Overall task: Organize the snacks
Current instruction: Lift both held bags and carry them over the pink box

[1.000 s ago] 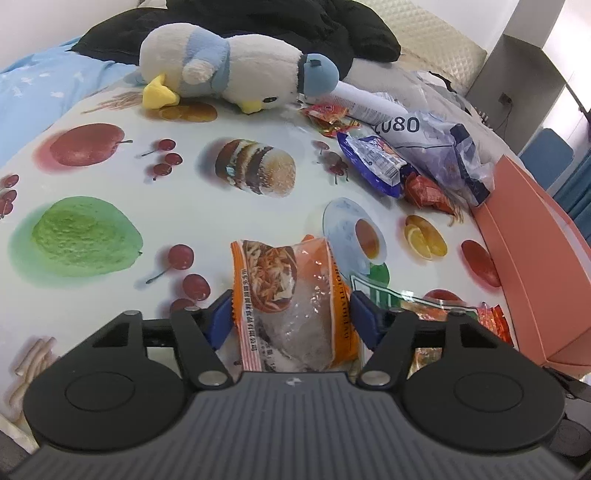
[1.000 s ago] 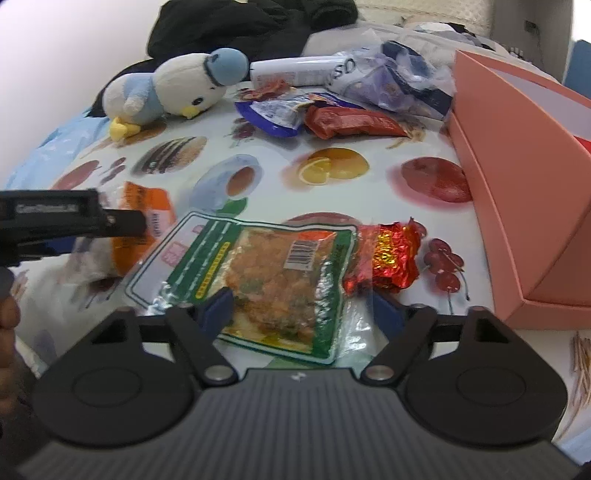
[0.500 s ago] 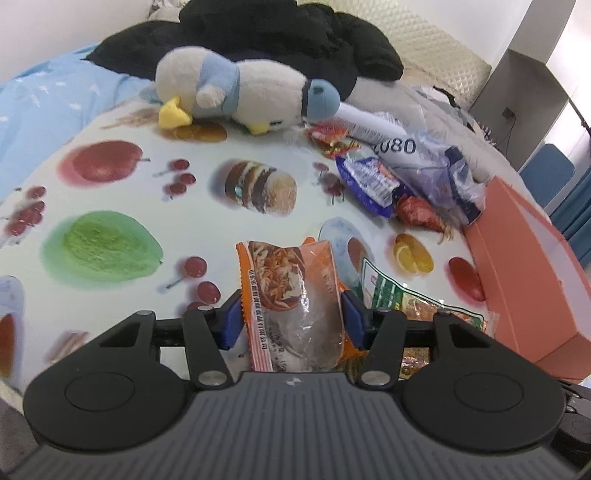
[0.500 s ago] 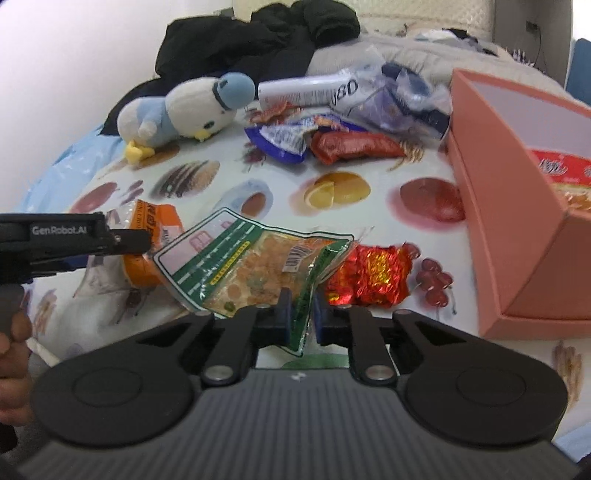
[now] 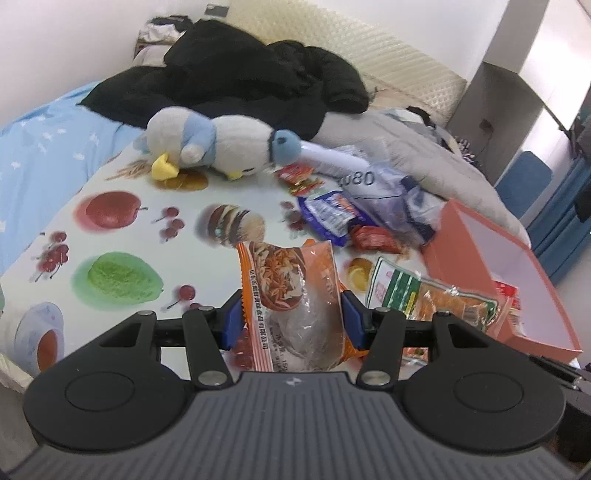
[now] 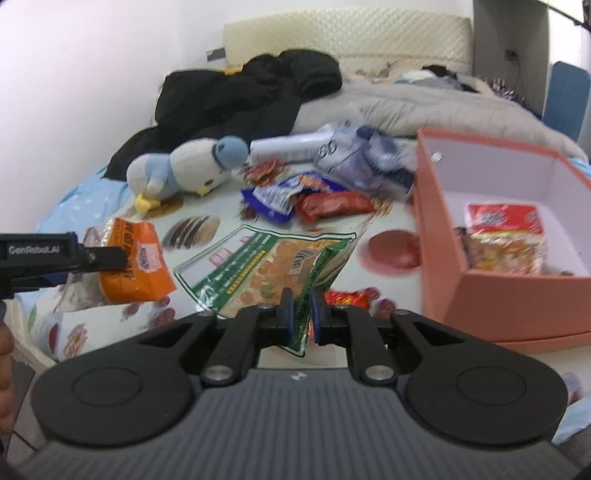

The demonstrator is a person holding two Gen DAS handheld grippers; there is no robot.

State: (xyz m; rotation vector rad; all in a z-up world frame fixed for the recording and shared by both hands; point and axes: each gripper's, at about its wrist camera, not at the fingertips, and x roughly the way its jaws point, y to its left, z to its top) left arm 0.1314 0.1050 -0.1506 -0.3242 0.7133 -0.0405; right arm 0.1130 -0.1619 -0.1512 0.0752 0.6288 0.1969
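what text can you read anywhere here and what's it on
"GenRobot.AI": side of the left gripper, seen from the right wrist.
"080": white tube, first character cut off.
"150": orange snack bag; its Chinese line is too small.
Green snack bag, boxed red packet: print blurred.

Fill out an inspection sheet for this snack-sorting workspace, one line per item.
Surface: fruit-print cloth spread over a bed.
Job's things: orange snack bag in the left tongs; green snack bag pinched at its edge by the right tongs; both look lifted. Pink box open, with a red-topped packet inside.
Clutter: plush penguin, blue packet, red packet, red foil snack, clear plastic bag.
Grippers: left shut on the orange bag, right shut on the green bag.
Cables: one at the far wall.
Surroundings: black jacket, grey quilt, padded headboard.
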